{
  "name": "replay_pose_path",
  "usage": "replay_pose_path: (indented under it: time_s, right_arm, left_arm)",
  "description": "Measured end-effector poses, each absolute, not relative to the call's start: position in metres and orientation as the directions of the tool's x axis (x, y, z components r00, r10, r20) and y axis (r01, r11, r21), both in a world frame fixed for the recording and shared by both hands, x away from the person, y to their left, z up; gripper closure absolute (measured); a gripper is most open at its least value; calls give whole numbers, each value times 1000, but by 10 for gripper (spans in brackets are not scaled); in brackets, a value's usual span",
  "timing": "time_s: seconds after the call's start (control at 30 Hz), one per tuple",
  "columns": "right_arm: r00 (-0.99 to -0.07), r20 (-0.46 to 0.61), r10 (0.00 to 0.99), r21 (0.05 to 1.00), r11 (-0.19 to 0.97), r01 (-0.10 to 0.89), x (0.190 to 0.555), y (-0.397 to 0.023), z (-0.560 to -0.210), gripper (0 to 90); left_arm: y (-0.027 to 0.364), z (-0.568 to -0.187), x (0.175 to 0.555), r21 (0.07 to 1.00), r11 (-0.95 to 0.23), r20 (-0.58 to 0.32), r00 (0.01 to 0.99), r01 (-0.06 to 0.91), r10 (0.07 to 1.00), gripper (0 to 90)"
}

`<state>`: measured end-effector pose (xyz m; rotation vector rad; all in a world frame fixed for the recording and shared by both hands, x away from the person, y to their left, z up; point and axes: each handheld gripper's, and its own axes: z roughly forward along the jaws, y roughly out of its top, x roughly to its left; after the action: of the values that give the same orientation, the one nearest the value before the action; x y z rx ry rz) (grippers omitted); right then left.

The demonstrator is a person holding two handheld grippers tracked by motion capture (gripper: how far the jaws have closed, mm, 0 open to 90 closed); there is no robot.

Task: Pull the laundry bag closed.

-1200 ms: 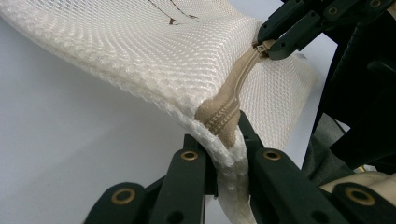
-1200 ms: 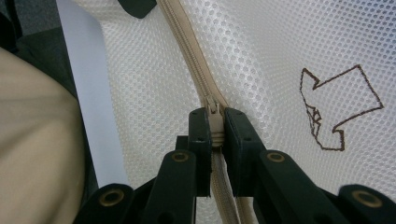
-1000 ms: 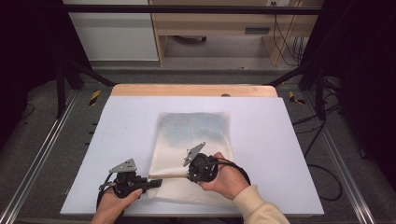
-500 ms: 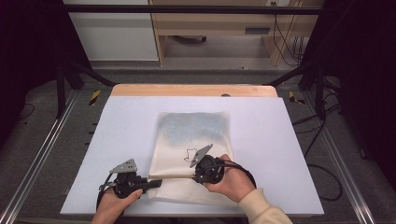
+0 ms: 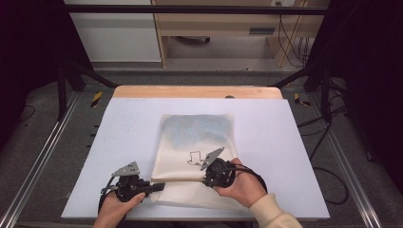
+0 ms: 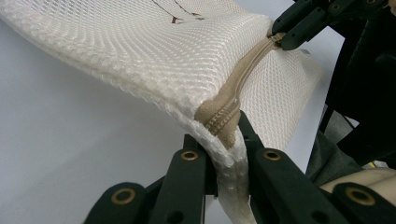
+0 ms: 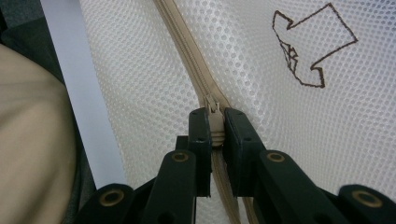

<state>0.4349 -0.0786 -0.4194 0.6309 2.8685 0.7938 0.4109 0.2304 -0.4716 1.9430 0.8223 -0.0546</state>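
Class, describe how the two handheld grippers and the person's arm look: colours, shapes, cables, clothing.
Both the left gripper and right gripper are black, each topped by a grey three-cornered plate, with brass-coloured rivets on the jaw links. A black cable loops from the right one. The right arm wears a beige sleeve.

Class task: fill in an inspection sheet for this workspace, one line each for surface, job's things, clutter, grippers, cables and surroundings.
Surface: pale table top with a wooden strip along its far edge.
Job's things: cream mesh bag lying flat, tan zipper across its near end, a brown outline drawing on the mesh.
Clutter: nothing seen on the table besides the bag.
Grippers: left gripper shut on the bag's corner at the zipper's end; right gripper shut on the zipper pull.
Cables: black cable loops over the right hand; more hang at the far right.
Surroundings: metal rails at both sides, wooden furniture beyond, dark curtains.
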Motion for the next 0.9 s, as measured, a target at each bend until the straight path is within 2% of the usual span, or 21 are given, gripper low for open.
replay_pose_path:
  time_s: [0.9]
  right_arm:
    - [-888, 16, 459, 535, 746, 395, 427, -102, -413, 818]
  left_arm:
    - [228, -471, 408, 785, -288, -355, 780, 548, 516, 848]
